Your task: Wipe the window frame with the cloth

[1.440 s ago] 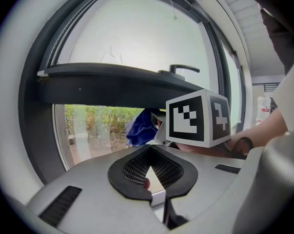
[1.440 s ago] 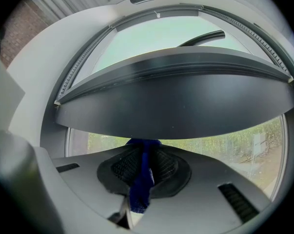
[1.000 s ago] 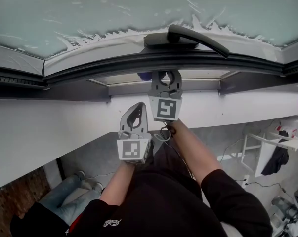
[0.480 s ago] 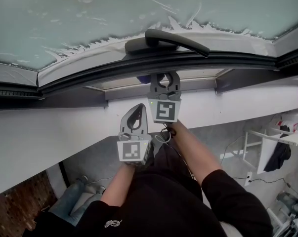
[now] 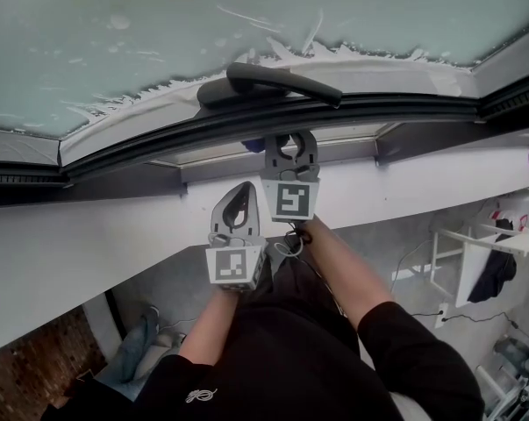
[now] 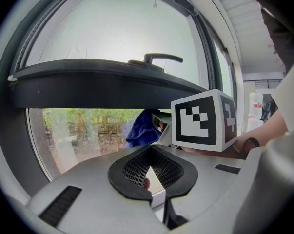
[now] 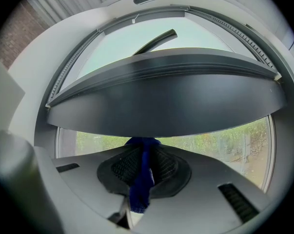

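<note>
The tilted-open window has a dark frame [image 5: 246,117] with a black handle [image 5: 277,79] on it. My right gripper [image 5: 290,139] reaches up just under that frame, shut on a blue cloth [image 5: 253,145]. In the right gripper view the cloth [image 7: 141,179] hangs between the jaws of my right gripper [image 7: 143,147], and its top touches the dark frame [image 7: 166,96]. My left gripper [image 5: 242,193] is lower and to the left, shut with nothing in it. In the left gripper view, my left gripper [image 6: 149,152] looks at the cloth [image 6: 144,128] and the frame [image 6: 103,87].
A white sill [image 5: 89,235] runs across below the frame. Frosted glass [image 5: 159,33] fills the top of the head view. Far below are a floor, a white rack [image 5: 501,244] with dark clothes, and another person's jeans-clad legs [image 5: 141,345] at lower left.
The head view has shifted, so the handle and frame sit further left. Both grippers have hardly moved, and the cloth stays under the frame. The legs below have shifted.
</note>
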